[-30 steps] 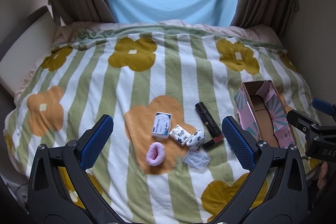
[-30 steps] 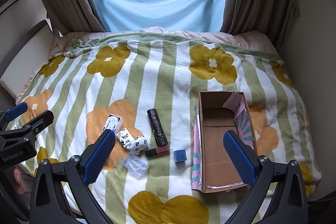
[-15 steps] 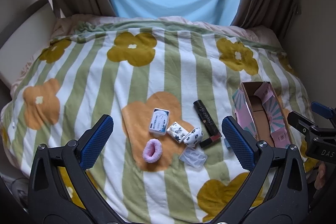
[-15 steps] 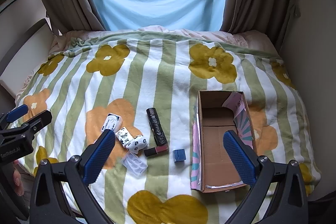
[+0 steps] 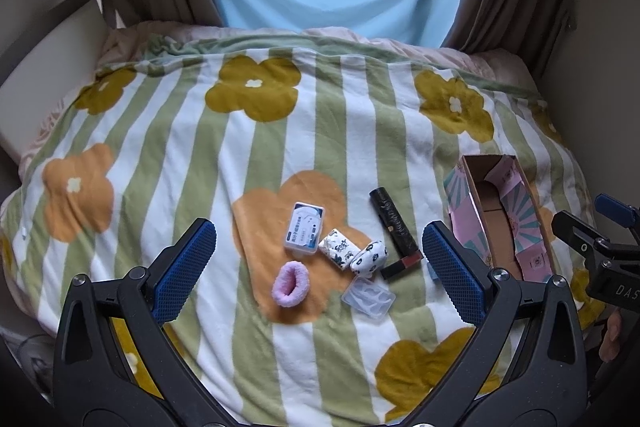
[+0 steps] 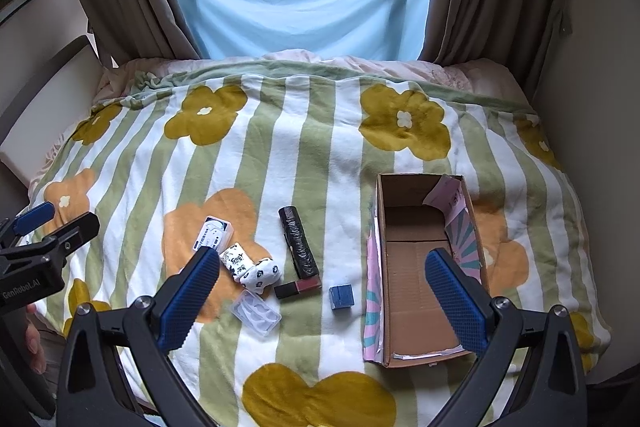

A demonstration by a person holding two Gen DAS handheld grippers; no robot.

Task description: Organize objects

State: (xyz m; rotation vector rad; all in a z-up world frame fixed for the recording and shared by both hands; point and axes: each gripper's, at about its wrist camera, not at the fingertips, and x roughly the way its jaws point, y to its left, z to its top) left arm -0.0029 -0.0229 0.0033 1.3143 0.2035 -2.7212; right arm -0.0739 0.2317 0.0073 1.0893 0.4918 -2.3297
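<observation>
Looking along the left gripper (image 5: pixel 319 267), its jaws are seen spread wide and empty above a flowered blanket (image 5: pixel 256 155). Between them lie a white packet (image 5: pixel 304 232), two patterned pouches (image 5: pixel 354 253), a pink scrunchie (image 5: pixel 290 285), a clear tray (image 5: pixel 368 302) and a black tube (image 5: pixel 392 223). A cardboard box (image 5: pixel 486 199) stands open at the right.

From the right gripper (image 6: pixel 320 297), likewise wide open and empty, a blue cube (image 6: pixel 341 297) is seen just left of the box (image 6: pixel 416 267), apart from it.
</observation>
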